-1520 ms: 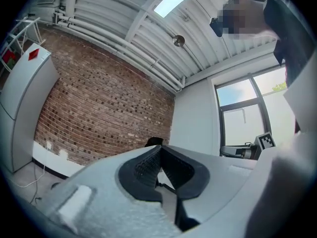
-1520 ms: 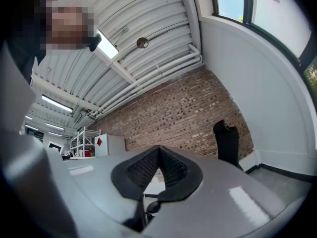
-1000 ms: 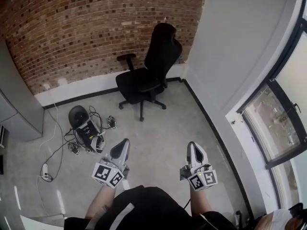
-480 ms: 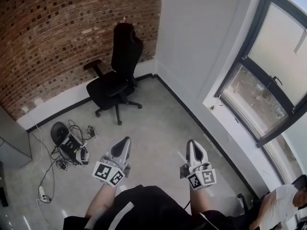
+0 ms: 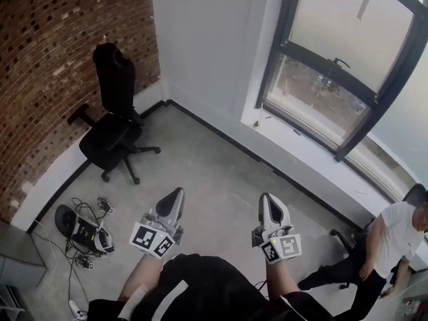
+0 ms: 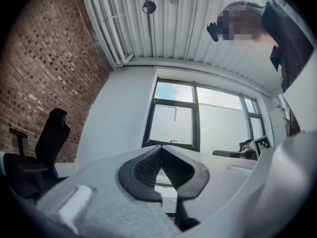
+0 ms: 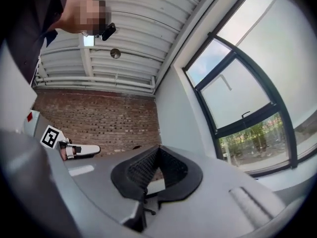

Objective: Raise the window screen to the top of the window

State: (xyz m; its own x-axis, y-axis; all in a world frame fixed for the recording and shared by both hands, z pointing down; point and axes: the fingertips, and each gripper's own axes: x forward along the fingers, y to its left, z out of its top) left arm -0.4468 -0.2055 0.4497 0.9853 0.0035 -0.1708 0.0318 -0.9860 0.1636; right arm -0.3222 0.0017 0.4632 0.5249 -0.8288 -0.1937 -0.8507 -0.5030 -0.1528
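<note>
One window screen [image 5: 348, 19] noted, a pale panel in the upper part of the single window [image 5: 275, 45] across the room, well apart from both grippers. Its dark lower rail stands partway down, with clear glass beneath. It is judged light and free to slide in side tracks, with thin material apt to buckle, so the hold belongs on the one small handle [image 5: 342, 62] at that rail, not on the panel. Left gripper [image 5: 175, 194] and right gripper [image 5: 267, 200], two in all, have jaws closed together on nothing; also present, one office chair [image 5: 114, 112] and one bystander [image 5: 394, 233].
</note>
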